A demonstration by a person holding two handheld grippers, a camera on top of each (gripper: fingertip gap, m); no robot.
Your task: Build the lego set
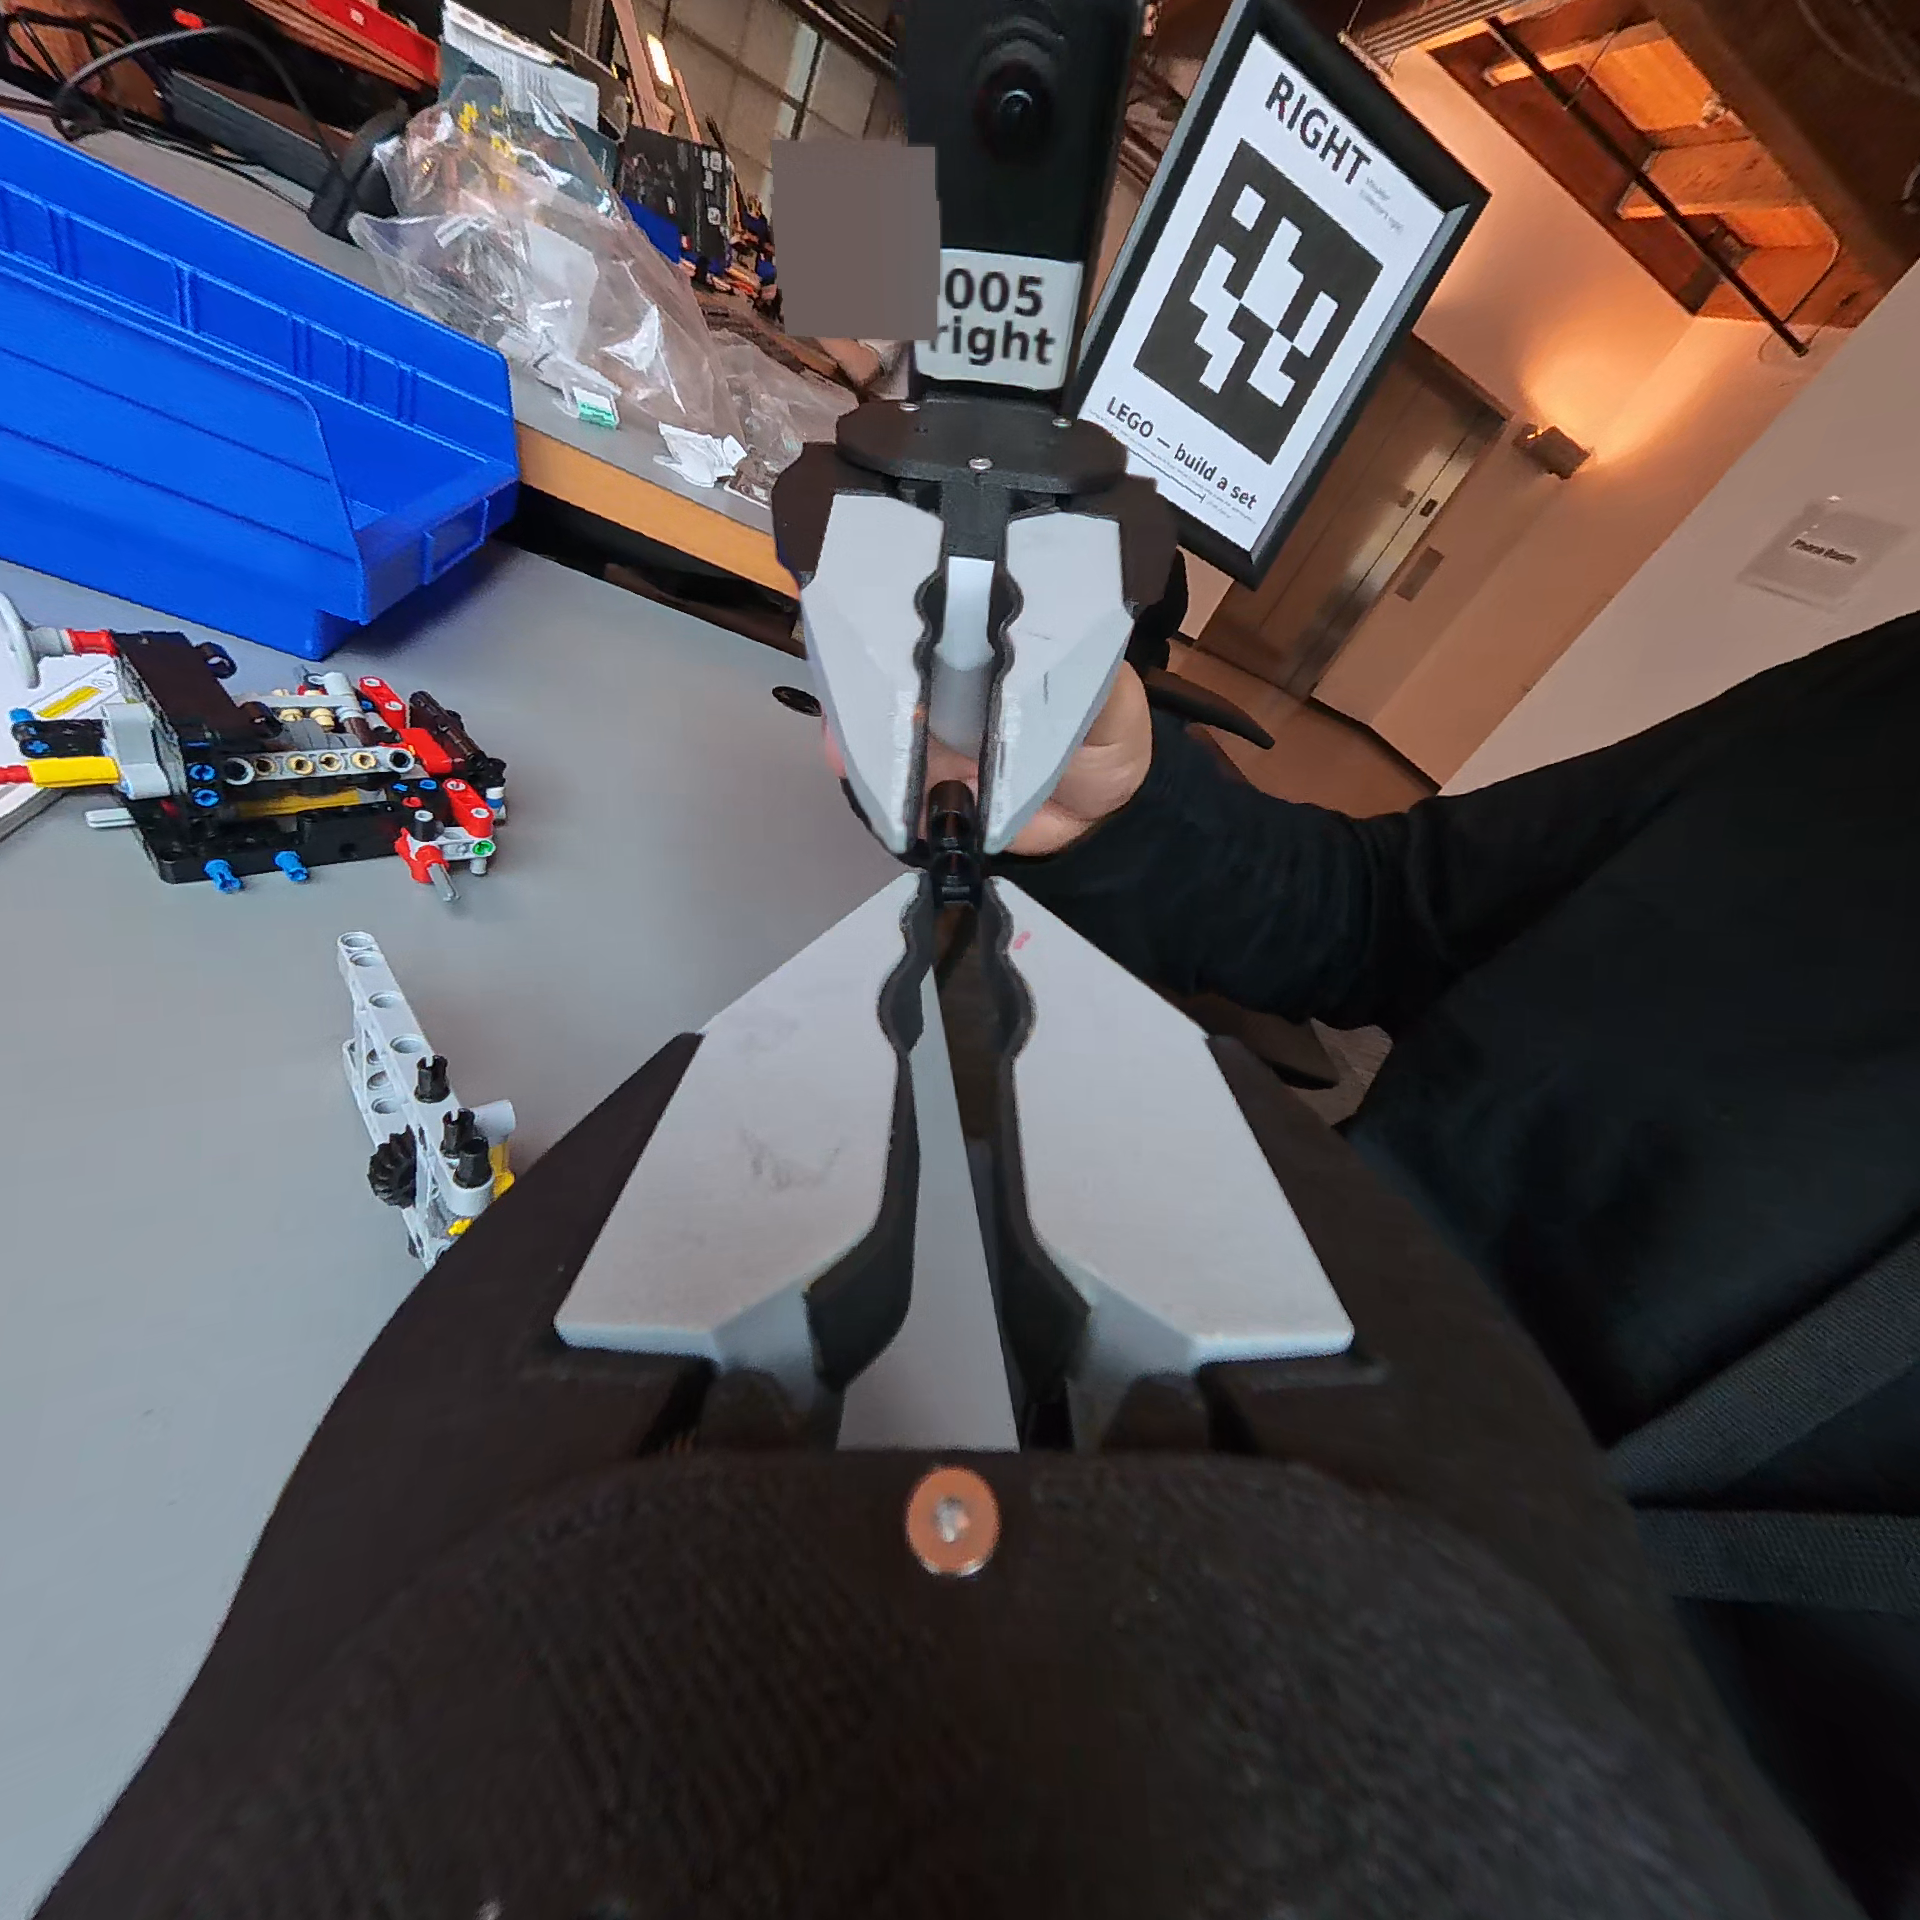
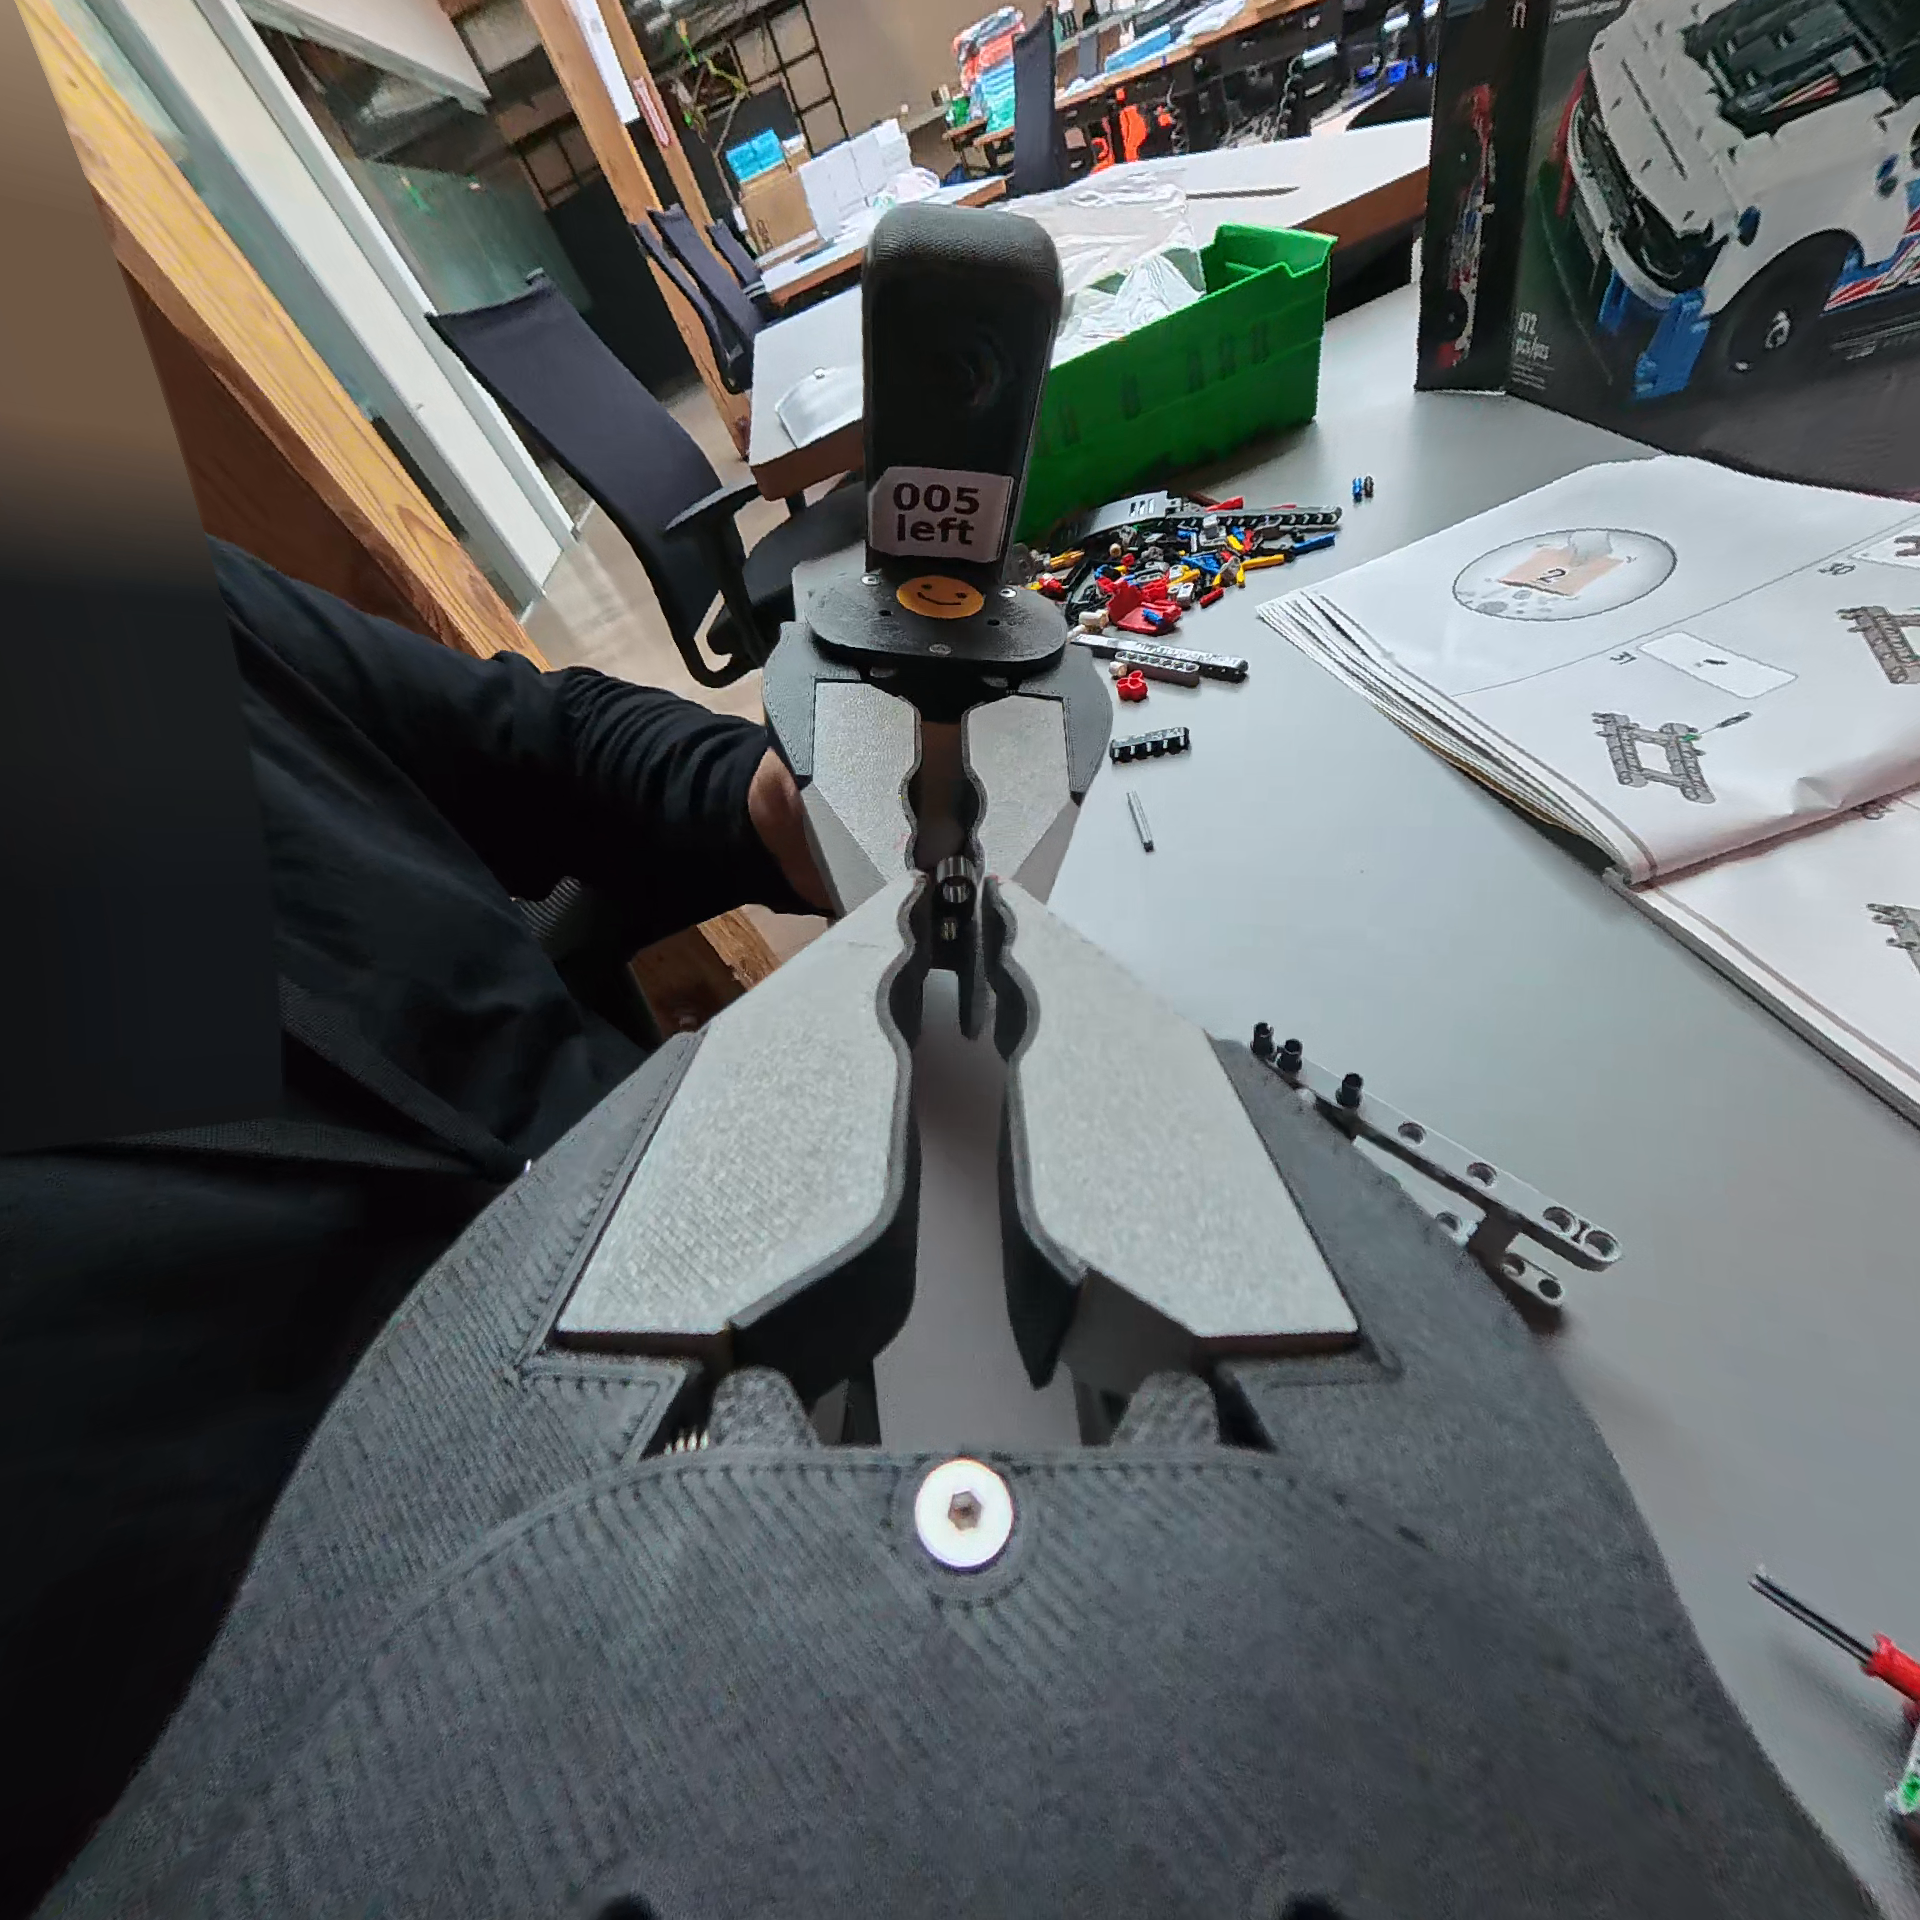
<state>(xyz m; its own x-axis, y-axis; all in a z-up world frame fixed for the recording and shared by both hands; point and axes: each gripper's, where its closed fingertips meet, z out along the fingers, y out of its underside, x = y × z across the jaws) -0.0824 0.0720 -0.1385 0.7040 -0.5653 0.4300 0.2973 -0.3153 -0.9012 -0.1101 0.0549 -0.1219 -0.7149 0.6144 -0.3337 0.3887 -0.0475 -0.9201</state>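
Two grippers: tip to tip above the grey table.
Left gripper: pinches small black connector pin.
Right gripper: clamps the pin's other end.

At centre frame I see my left tool closed on a small black pin, tip to tip with the right tool, which also pinches it. At left, on the grey tabletop, lie a half-built model and a white beam assembly; a blue bin sits upper left.
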